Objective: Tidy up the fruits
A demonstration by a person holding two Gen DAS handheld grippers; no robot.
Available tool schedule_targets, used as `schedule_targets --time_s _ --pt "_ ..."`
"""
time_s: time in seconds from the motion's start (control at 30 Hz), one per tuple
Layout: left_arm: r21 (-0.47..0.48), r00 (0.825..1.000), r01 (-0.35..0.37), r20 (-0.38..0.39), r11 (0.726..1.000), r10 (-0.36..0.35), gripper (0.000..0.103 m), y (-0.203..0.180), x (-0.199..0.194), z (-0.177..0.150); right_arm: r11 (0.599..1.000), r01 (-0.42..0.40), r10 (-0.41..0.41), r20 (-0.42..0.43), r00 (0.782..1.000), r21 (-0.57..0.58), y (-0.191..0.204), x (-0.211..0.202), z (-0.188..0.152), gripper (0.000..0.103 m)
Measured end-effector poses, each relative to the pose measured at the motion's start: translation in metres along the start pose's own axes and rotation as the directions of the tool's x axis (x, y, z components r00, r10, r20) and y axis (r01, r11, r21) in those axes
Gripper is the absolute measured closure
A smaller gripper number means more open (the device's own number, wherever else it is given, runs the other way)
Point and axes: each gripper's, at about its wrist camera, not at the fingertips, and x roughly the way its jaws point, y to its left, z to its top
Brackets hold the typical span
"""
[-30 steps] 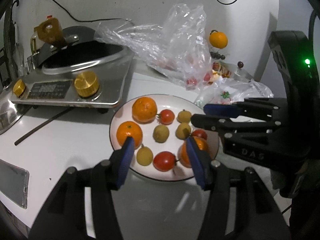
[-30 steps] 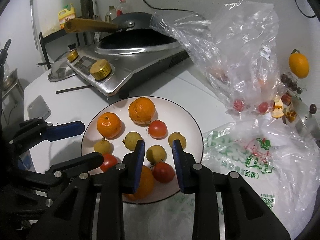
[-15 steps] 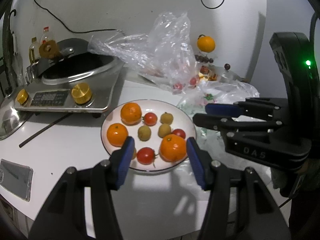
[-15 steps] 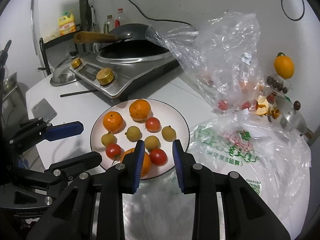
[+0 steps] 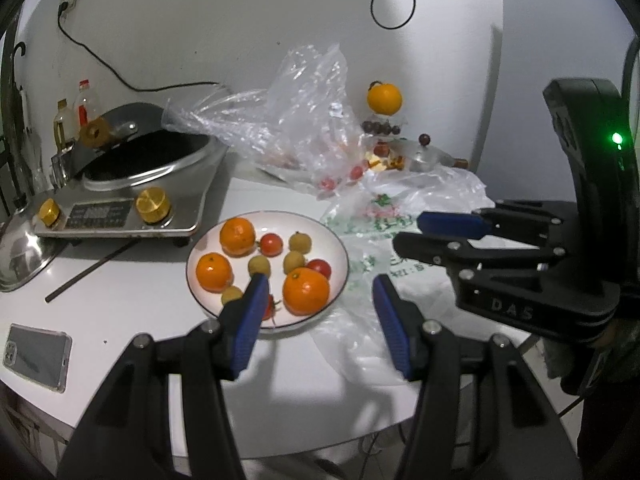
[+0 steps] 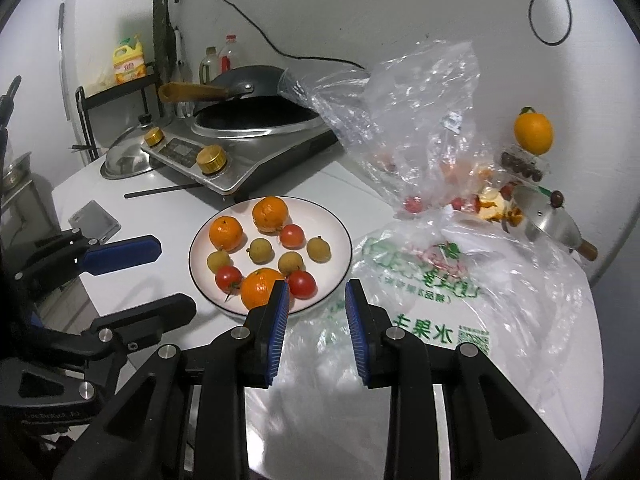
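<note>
A round white plate (image 6: 340, 236) on the white bench (image 6: 168, 208) holds three oranges, three small red tomatoes (image 6: 291, 236) and four soft-looking yellow-brown longans (image 6: 259, 250). Both the left gripper (image 5: 318, 312) and right gripper (image 6: 316, 312) hover spread and empty. The tomatoes look fragile; grip each gently across its middle.

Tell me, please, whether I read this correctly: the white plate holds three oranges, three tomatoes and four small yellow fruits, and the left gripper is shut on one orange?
Not quite. The left gripper holds nothing: the left wrist view shows its jaws spread wide in front of the plate. The fruit count is right.
</note>
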Motion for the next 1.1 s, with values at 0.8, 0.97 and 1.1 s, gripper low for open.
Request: schedule_targets --time_s 0.8,0.97,1.1 --pt "0.073 0.985 0.018 0.172 0.997 -0.030 0.030 -0.045 -0.092 0.009 0.994 0.102 -0.108 0.169 0.980 0.042 0.001 -0.122 -0.026 0.063" --pt "0.091 0.973 0.017 0.227 0.996 -0.037 0.028 -0.052 -0.118 0.014 0.991 0.121 -0.129 0.221 0.967 0.047 0.007 -0.150 -0.026 0.063" --pt "0.092 0.961 0.009 0.276 0.996 -0.034 0.020 -0.054 -0.138 0.018 0.990 0.135 -0.142 0.259 0.955 0.044 0.013 -0.170 -0.026 0.062"
